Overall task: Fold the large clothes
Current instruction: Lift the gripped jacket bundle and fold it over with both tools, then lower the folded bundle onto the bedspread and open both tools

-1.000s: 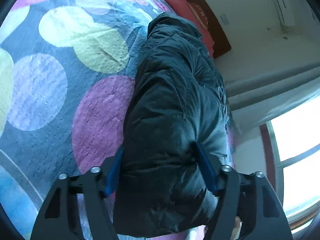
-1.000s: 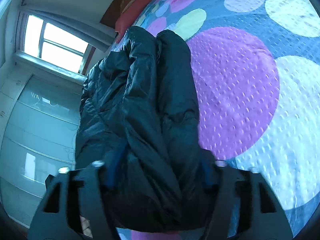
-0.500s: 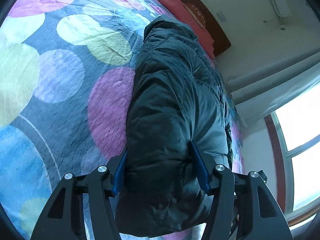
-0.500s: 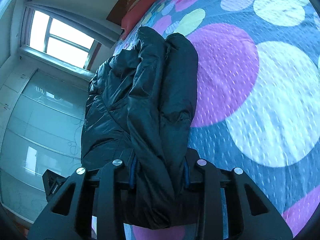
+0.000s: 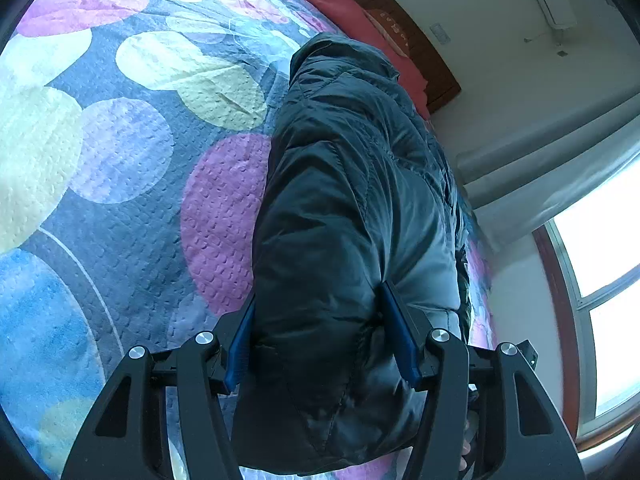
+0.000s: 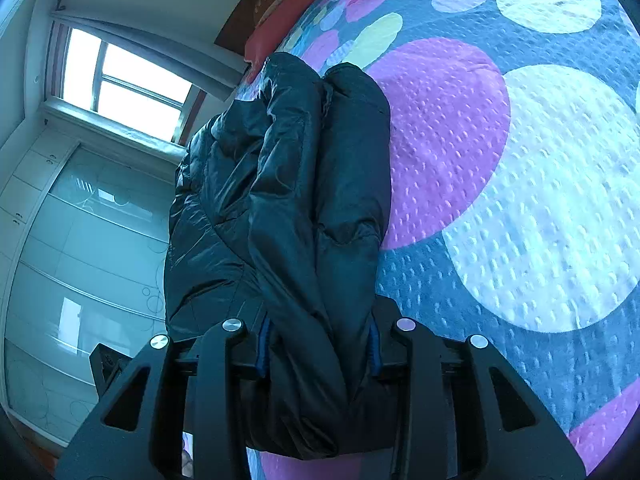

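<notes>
A dark puffer jacket lies bunched lengthwise on a bed with a dotted bedspread. My left gripper is shut on one thick end of the jacket, its blue fingers pressed into the padding. In the right wrist view the jacket runs away from me in two rolled folds. My right gripper is shut on its near end, with the blue pads mostly hidden by fabric.
A red pillow and a dark wooden headboard are at the far end of the bed. A window and glass wardrobe doors stand beside the bed. The bedspread stretches wide on the right.
Both grippers have closed tighter on the jacket, the right one most clearly. Both views have pulled back slightly, showing more bedspread.
</notes>
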Available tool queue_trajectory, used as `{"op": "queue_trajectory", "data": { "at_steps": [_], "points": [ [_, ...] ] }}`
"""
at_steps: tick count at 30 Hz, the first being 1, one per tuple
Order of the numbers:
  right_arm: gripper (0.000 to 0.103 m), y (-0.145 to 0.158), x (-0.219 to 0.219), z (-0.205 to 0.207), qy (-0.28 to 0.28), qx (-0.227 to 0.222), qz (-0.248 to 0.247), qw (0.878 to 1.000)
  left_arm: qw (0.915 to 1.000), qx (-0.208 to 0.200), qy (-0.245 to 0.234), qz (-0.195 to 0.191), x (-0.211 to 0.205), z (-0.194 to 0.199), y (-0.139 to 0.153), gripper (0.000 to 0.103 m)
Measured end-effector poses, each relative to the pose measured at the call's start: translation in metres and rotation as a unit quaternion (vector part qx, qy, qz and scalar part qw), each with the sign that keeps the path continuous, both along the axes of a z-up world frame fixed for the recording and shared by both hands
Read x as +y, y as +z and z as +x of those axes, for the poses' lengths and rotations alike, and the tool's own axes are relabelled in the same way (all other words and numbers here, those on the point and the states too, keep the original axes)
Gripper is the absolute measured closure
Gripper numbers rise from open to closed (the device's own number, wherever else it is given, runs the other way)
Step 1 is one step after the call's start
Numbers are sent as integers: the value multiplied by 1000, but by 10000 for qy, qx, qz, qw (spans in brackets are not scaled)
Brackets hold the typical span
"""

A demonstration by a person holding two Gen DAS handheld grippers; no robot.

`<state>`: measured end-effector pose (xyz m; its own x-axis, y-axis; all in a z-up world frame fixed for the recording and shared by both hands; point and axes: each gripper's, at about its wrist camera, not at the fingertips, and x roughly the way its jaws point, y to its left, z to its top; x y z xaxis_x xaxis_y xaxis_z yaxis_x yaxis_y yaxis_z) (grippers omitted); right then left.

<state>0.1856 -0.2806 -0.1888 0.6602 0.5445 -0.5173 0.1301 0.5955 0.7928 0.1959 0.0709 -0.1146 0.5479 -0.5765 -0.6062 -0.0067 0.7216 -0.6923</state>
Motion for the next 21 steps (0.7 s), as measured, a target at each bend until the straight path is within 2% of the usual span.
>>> {"op": "queue_trajectory", "data": {
  "at_steps": [6,8,11,14,18,21],
  "points": [
    [63,2,-1,-2,-31,5,-11,10000,10000,-1,3,-71,2,-1,0,42],
    [55,3,-3,-2,-59,6,-23,10000,9998,7,29,-198,6,-1,-2,36],
    [43,6,-8,-6,-110,-31,18,9999,9998,-65,40,-163,14,-4,3,31],
    [37,14,-18,-11,-183,-138,25,9997,9995,-246,116,-180,27,-8,14,28],
    [36,31,-37,4,-376,-294,-31,9989,9988,-293,272,-296,41,10,25,27],
    [33,39,-47,31,-373,-321,45,9988,9989,-223,144,-394,37,38,27,27]
  ]
}}
